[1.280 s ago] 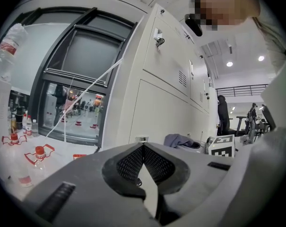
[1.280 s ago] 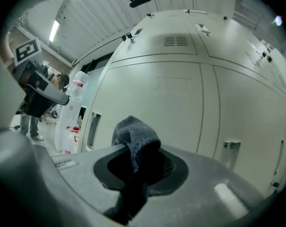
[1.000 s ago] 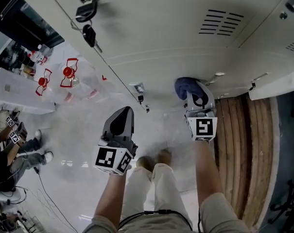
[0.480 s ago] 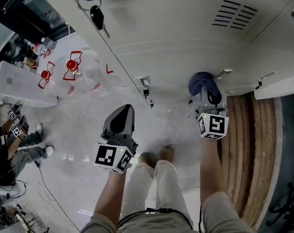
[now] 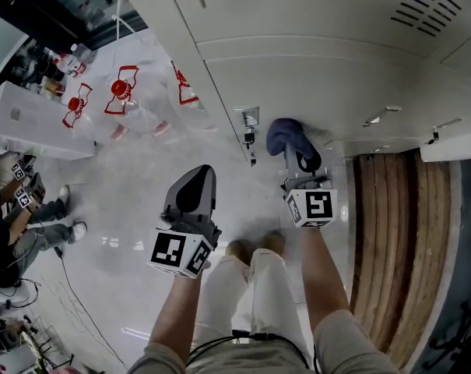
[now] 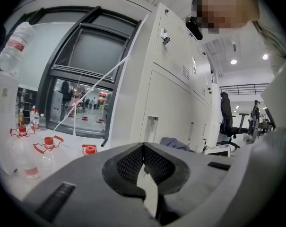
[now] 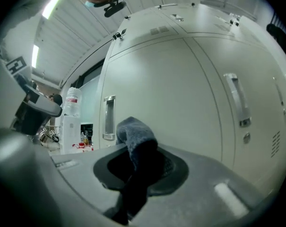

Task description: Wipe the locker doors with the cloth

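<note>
Setting: a room with a glossy white floor [image 5: 126,232], seen steeply from above, and a bank of pale grey lockers along the top.
Locker doors [image 5: 313,76]: plain metal with vent slots; one lower door has a recessed handle [image 5: 249,117].
Right gripper [image 5: 301,160]: held forward toward the lockers, its jaws clamped on a blue cloth [image 5: 283,135].
Cloth position: bunched at the gripper's tip, against or just off the lower door, just right of the recessed handle. In the right gripper view the cloth [image 7: 135,136] rises from between the jaws of the gripper [image 7: 138,171], with the door [image 7: 180,89] close behind it; actual contact can't be confirmed.
Left gripper [image 5: 196,185]: held lower and to the left, over the floor, well apart from the lockers.
Left jaws: in the left gripper view the gripper [image 6: 145,174] has its jaws pressed together with nothing between them.
Left side: clear water bottles [image 5: 120,92] with red caps stand on the floor; another person [image 5: 17,232] sits at the edge.
Right side: a wooden slatted panel [image 5: 391,232] lies beside the lockers.
</note>
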Demonstrator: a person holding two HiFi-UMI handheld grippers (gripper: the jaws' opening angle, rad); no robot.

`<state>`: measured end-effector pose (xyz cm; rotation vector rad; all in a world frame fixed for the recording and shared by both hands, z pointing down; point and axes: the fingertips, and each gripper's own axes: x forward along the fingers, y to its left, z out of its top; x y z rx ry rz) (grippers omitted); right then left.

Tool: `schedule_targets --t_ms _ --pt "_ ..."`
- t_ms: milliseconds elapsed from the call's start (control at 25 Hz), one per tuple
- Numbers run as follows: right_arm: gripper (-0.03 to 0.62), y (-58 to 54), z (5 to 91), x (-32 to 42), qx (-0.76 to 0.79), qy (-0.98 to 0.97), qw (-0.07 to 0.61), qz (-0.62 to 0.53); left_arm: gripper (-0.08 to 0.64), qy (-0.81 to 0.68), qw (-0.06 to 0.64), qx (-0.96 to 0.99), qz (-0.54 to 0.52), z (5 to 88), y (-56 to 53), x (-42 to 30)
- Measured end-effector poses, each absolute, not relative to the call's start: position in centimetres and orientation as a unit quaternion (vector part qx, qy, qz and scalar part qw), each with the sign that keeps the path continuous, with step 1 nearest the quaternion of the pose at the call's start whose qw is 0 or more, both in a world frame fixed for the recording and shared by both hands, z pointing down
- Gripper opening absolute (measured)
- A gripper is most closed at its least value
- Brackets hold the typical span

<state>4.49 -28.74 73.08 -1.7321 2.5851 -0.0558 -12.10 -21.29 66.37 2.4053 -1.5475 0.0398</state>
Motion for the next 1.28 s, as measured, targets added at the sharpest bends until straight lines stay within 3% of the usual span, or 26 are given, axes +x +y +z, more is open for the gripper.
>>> schedule_targets --t_ms 360,640,1040,1280 --pt "0.060 -29.4 76.4 -0.6 -0.544 0.832 0.077 -0.073 -0.002 -0.545 0.140 0.826 0.023 69.9 -20.9 -13.8" --pt "0.060 -29.7 76.6 -0.3 -0.543 0.838 0.035 -0.031 -0.002 -0.537 0.137 0.832 0.019 70.2 -21.5 -12.6" --pt "0.058 -30.4 76.8 8.7 -0.576 0.816 -0.041 0.015 -0.002 -0.519 0.139 0.843 0.015 68.9 -22.0 -9.6" --pt "0.058 -30.7 76.8 13.1 -0.594 0.804 -0.044 0.008 -0.002 -0.511 0.135 0.849 0.019 68.6 -21.8 -8.3"
